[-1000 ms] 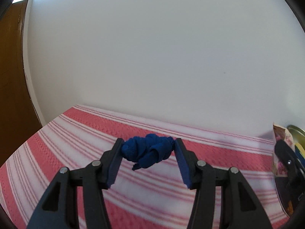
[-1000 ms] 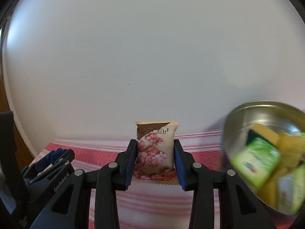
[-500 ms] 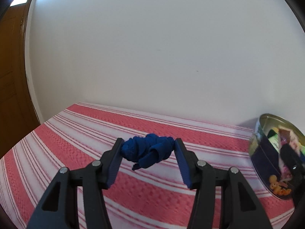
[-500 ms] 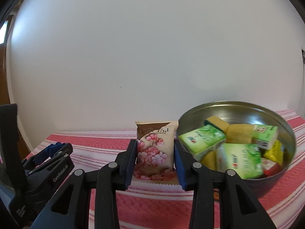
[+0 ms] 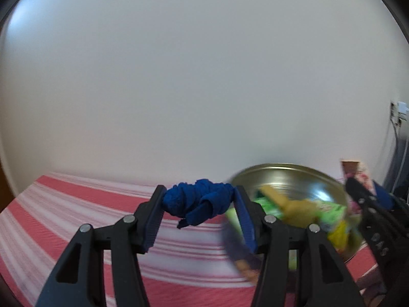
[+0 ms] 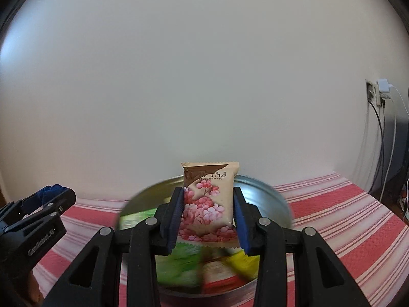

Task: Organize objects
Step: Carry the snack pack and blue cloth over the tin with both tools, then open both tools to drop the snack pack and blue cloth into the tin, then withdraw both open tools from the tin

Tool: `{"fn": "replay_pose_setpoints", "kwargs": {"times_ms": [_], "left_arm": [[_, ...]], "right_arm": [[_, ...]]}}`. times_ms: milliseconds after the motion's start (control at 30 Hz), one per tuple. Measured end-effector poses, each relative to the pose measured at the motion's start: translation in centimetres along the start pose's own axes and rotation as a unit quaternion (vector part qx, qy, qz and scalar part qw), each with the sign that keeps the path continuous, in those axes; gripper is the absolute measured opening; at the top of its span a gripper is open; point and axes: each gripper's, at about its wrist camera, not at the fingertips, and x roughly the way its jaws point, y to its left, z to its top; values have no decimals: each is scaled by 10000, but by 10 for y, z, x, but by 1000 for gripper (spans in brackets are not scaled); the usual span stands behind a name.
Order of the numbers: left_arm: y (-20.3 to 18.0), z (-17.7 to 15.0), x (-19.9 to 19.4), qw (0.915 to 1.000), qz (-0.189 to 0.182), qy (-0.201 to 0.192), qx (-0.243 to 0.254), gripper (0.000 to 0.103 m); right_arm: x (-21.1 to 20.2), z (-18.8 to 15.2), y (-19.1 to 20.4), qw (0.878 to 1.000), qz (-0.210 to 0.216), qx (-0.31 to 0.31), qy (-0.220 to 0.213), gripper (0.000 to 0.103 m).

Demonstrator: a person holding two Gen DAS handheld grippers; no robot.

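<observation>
Gripping a knotted blue cloth bundle (image 5: 199, 203) between its pads, my left gripper (image 5: 199, 213) is closed partway on it above the red-striped cloth (image 5: 76, 204), and my right gripper (image 6: 208, 216) clamps an upright floral snack packet (image 6: 209, 202) the same way. Compared with half a second ago, the metal tin (image 6: 268, 192) of packets now sits directly behind and below my right gripper instead of off to its right, and just right of my left one.

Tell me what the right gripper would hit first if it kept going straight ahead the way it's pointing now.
Probably the metal tin: the right gripper, shut on the floral packet, points over its far rim. Depth is unclear; it might reach the wall instead.
</observation>
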Motion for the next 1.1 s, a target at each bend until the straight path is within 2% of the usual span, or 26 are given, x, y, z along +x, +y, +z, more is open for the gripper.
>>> {"fn": "replay_pose_setpoints", "kwargs": {"times_ms": [100, 133, 167, 200, 233, 300, 367, 467, 500, 600, 667, 700, 900, 1100], "left_arm": [[-25, 3, 16, 9997, -206, 126, 0, 55], [-31, 5, 21, 9995, -271, 171, -3, 57], [-36, 6, 24, 9993, -334, 178, 0, 61], [-43, 8, 27, 9992, -364, 150, 31, 71], [-46, 10, 27, 9995, -299, 102, 62, 77], [-50, 14, 26, 9998, -178, -53, 96, 103], [-48, 17, 22, 9998, -121, -182, -6, 103], [-48, 19, 18, 9998, -180, -79, -7, 103], [-49, 19, 17, 9999, -149, -45, 47, 103], [-53, 15, 11, 9996, 93, -17, 262, 103], [-52, 9, 5, 9992, 237, -71, 324, 103], [-49, 6, -2, 9992, 257, -82, 296, 103], [-39, -11, -4, 9997, 167, -60, 160, 103], [-41, -14, -22, 9995, 171, -92, 268, 103]], "right_arm": [[21, 1, -20, 9998, 172, 17, 108, 44], [26, 1, -26, 9995, 287, 60, 119, 49], [34, 1, -34, 9992, 341, 126, 147, 64], [37, 3, -38, 9990, 359, 181, 184, 73], [38, 5, -42, 9989, 378, 217, 179, 81], [42, 9, -55, 9994, 221, 248, -71, 82], [37, 13, -66, 9990, 111, 380, -230, 86], [29, 15, -78, 9968, 49, 657, -445, 87], [11, 18, -74, 9965, 41, 675, -486, 87], [3, 17, -70, 9962, -52, 648, -578, 87], [-24, 18, -55, 9966, -65, 552, -606, 88], [-23, 8, -53, 9968, -85, 498, -611, 88], [-57, -1, -23, 9973, -378, 137, -607, 88], [-81, -4, -20, 9952, -524, 336, -758, 88]]}}
